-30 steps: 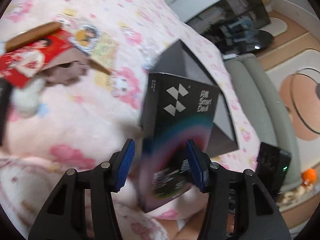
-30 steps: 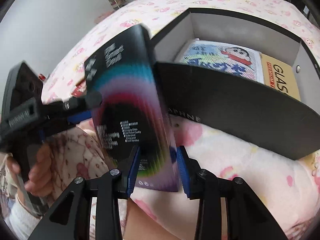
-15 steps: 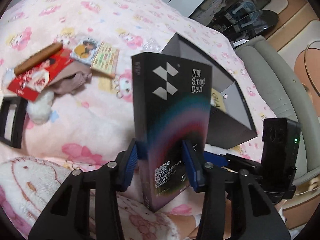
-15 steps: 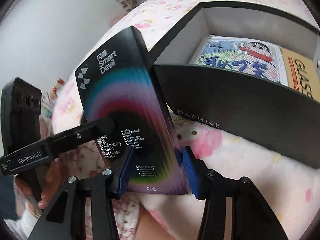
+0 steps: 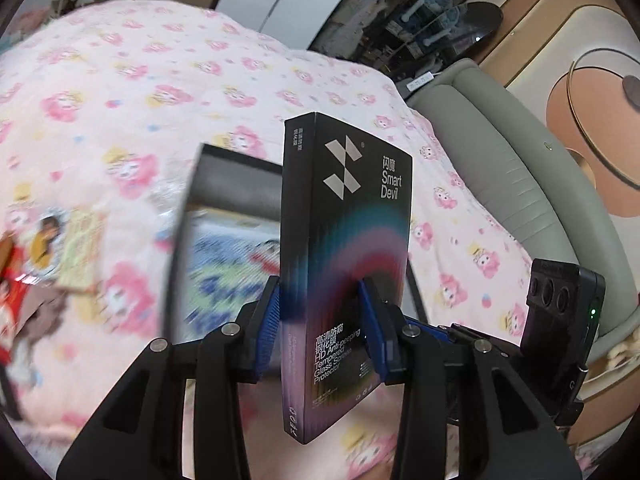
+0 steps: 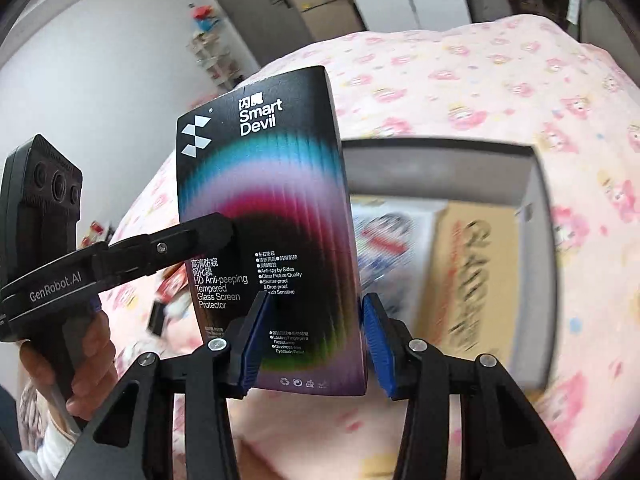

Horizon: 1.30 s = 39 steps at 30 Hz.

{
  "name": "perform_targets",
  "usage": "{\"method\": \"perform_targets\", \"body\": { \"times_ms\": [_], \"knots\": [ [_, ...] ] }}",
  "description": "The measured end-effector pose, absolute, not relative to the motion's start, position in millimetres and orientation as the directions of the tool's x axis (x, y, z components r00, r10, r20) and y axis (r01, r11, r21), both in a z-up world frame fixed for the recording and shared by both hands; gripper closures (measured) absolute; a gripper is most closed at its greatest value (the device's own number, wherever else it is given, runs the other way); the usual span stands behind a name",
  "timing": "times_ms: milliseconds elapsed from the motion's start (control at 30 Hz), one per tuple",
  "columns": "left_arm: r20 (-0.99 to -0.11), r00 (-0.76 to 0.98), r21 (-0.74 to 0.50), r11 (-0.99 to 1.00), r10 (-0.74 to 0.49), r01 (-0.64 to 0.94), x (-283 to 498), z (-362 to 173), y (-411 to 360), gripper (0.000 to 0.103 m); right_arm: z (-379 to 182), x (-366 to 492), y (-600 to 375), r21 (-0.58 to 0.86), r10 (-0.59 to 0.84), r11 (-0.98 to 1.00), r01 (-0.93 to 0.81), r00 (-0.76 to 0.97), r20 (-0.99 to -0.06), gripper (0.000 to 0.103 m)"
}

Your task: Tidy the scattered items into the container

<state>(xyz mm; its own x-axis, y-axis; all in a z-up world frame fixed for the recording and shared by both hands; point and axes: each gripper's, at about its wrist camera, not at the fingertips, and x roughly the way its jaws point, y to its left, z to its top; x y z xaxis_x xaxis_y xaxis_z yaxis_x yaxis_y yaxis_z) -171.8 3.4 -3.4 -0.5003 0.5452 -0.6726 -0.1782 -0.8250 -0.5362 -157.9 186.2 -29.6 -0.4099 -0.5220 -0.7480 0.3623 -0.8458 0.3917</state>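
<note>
1. Left wrist view: my left claw (image 5: 322, 320) was closing on the black screen-protector box (image 5: 346, 248), its blue pads against the two broad faces near the lower end. The box stood upright, long axis vertical, lifted clear of the bed (image 5: 132, 92). The open dark container (image 5: 236, 178) lay directly beyond and below the box, near the bed's right edge, with a cartoon-printed packet already inside. A grey sofa (image 5: 500, 168) ran along that edge; loose cards (image 5: 76, 248) remained toward the bed's left side.

2. Right wrist view: my right claw (image 6: 312, 340) straddled the box's bottom end, jaws narrowing; the right pad stood just off the edge, so I judged the grip loose. The container sat ahead and to the right, holding a brown carton (image 6: 476, 276). The left claw was the firmer holder; the drop needed a short forward carry, I reckoned.
</note>
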Motion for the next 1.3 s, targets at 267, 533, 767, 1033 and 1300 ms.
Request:
{"method": "perform_targets", "body": {
  "times_ms": [267,533,767,1033,1300],
  "knots": [
    [-0.765,-0.325,-0.568,-0.820,0.556,-0.066,-243,-70,42,0.064,-68,-197,217,0.380,-0.455,-0.887,0.260,-0.367,-0.811,0.061],
    [-0.822,-0.166,-0.538,-0.839,0.544,-0.083,-253,-121,84,0.067,-98,-191,201,0.372,-0.468,-0.868,0.330,-0.289,-0.835,0.067],
    [-0.838,-0.212,-0.510,-0.860,0.503,-0.028,-253,-120,82,0.067,-105,-184,214,0.317,-0.390,-0.913,0.259,-0.317,-0.865,0.067],
    [-0.933,-0.189,-0.309,-0.951,0.305,-0.005,-262,-120,105,0.067,-81,-193,235,0.174,-0.226,-0.973,0.149,-0.498,-0.837,0.067],
    [-0.876,-0.059,-0.471,-0.875,0.479,-0.110,-268,-126,147,0.070,-89,-215,242,0.194,-0.244,-0.969,0.151,-0.497,-0.833,0.073]
  ]
}}
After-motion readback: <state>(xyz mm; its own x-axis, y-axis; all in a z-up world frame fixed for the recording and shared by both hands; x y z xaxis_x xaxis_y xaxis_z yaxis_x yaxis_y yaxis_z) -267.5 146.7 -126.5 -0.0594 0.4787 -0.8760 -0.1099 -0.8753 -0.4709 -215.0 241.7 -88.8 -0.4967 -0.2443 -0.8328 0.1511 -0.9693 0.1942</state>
